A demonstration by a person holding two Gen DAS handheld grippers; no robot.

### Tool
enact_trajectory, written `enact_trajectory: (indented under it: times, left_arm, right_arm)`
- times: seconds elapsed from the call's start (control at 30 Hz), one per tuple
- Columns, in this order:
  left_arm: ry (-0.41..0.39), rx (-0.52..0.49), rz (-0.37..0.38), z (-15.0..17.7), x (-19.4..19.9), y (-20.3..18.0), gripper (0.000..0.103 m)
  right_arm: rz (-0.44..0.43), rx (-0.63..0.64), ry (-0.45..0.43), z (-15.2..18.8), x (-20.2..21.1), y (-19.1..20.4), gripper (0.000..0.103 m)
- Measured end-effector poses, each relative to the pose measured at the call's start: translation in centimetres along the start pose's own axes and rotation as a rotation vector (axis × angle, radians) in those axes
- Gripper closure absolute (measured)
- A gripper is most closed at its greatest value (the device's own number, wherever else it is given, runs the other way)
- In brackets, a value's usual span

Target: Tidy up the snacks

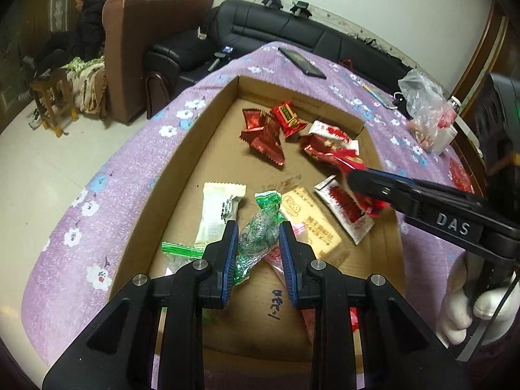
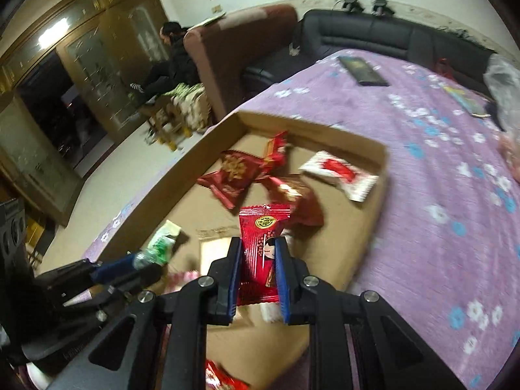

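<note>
Two grippers over a shallow cardboard box point(image 1: 198, 136) on a purple flowery cloth point(image 1: 107, 201). Left gripper point(image 1: 257, 226) squeezed onto a green see-through candy point(image 1: 268, 201), low in the box at 6 o'clock. Right gripper point(image 2: 258, 240) clamped tight on a red snack packet point(image 2: 263, 217) with a little cartoon girl on it, held up above the box floor. In the left view, right gripper coming in from 3 o'clock.

Lots more snacks lying in the box: a white packet point(image 1: 221, 208) just at 9 o'clock of the green candy, a tan biscuit packet point(image 1: 308, 221) just at 3 o'clock of it, a white-and-red packet point(image 1: 344, 211) further toward 3 o'clock, and dark red packets point(image 1: 263, 136) bunched up at 12 o'clock. Out on the cloth, a dark phone point(image 1: 302, 61) at 12 o'clock and a clear plastic bag point(image 1: 422, 104) at 2 o'clock.
</note>
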State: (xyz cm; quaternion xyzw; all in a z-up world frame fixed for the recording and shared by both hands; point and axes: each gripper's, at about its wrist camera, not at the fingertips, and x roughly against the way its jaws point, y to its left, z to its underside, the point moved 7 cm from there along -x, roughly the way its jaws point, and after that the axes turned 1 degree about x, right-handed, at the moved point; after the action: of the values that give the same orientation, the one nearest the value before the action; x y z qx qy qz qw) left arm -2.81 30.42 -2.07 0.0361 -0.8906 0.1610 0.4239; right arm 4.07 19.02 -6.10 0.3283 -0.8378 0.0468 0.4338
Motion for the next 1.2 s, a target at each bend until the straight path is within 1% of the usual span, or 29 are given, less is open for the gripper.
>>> enact_trajectory:
  times: [0.1, 0.2, 0.3, 0.5, 0.6, 0.67, 0.77, 0.83, 0.9, 0.93, 0.97, 1.03, 1.1, 1.2]
  left_arm:
    - [0.012, 0.016, 0.008, -0.1, -0.4, 0.4, 0.078]
    - [0.009, 0.036, 0.028, -0.3, -0.4, 0.7, 0.078]
    - [0.000, 0.046, 0.037, -0.5, -0.2, 0.6, 0.078]
    - [-0.017, 0.059, 0.039, -1.0, 1.1, 0.4, 0.078]
    - [-0.029, 0.057, 0.042, -1.1, 1.8, -0.1, 0.078]
    - [-0.032, 0.051, 0.030, -1.1, 2.4, -0.3, 0.078]
    - [-0.054, 0.038, -0.001, -1.1, 3.4, -0.6, 0.078]
    - [-0.086, 0.019, -0.051, -1.1, 4.2, -0.7, 0.078]
    - [-0.109, 0.000, -0.103, -1.0, 4.8, -0.8, 0.077]
    - [-0.123, -0.011, -0.136, -0.9, 5.2, -0.9, 0.069]
    - [-0.135, -0.016, -0.149, -0.8, 5.5, -1.1, 0.058]
    - [-0.166, -0.024, -0.172, -0.7, 6.2, -1.2, 0.044]
    - [-0.201, -0.041, -0.194, -0.5, 7.2, -1.7, 0.043]
    - [-0.207, -0.058, -0.189, -0.1, 7.8, -2.5, 0.043]
  right_arm:
    - [-0.035, 0.027, 0.031, -0.4, -1.7, 1.1, 0.081]
    - [-0.032, 0.040, 0.050, -0.7, -3.3, 1.4, 0.081]
    - [-0.032, 0.025, 0.058, -1.1, -4.4, 1.0, 0.080]
    - [-0.047, 0.019, 0.045, -1.5, -4.6, 0.9, 0.078]
    - [-0.054, 0.007, 0.011, -1.8, -3.6, 1.0, 0.070]
    - [-0.063, -0.005, -0.014, -2.0, -2.7, 1.0, 0.066]
    - [-0.064, -0.012, -0.058, -1.9, -0.6, 1.2, 0.065]
    - [-0.057, -0.007, -0.085, -1.7, 0.8, 1.5, 0.065]
    - [-0.046, -0.003, -0.118, -1.3, 2.4, 1.7, 0.061]
    - [-0.041, -0.003, -0.132, -1.1, 3.1, 1.7, 0.058]
    - [-0.036, -0.004, -0.145, -0.8, 3.8, 1.8, 0.056]
    - [-0.021, -0.003, -0.172, -0.2, 5.2, 1.7, 0.055]
    - [-0.001, 0.000, -0.193, 0.6, 6.4, 1.6, 0.055]
    - [0.024, -0.011, -0.214, 2.0, 8.0, 1.3, 0.053]
